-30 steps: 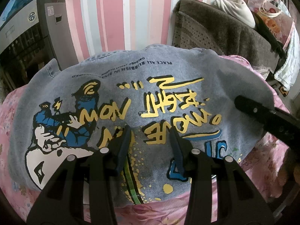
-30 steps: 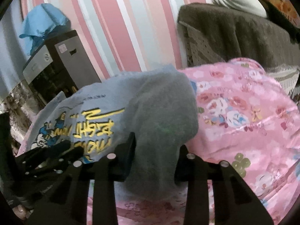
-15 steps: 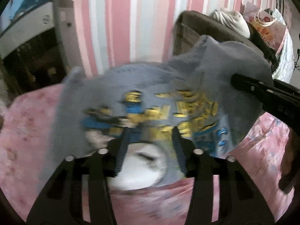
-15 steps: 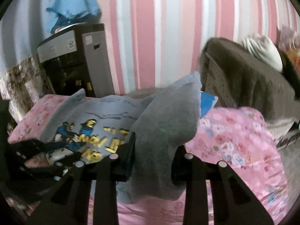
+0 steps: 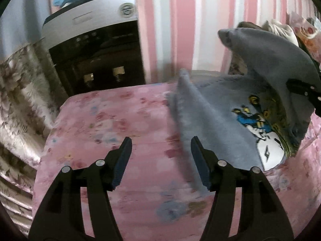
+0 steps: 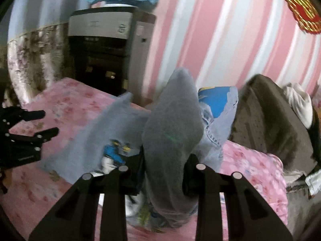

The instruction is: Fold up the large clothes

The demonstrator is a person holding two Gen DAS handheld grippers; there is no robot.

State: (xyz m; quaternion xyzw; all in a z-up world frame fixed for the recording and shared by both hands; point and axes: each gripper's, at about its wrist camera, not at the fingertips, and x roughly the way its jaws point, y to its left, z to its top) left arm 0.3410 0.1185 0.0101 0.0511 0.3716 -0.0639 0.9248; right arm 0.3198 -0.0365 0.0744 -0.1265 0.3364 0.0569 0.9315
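Over pink bed (image 5: 112, 124): R gripper (image 6: 163, 172) clamped on grey top (image 6: 172, 132), lifting to fold; L gripper (image 5: 161, 160) jaws just been opening, nothing between.

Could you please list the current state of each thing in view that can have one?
Left gripper: open, nothing between its jaws, which have just been opening.
Right gripper: shut on the grey sweatshirt.
Grey sweatshirt: partly lifted, one part raised, the rest lying on the pink bedspread.
Water dispenser: standing upright against the striped wall.
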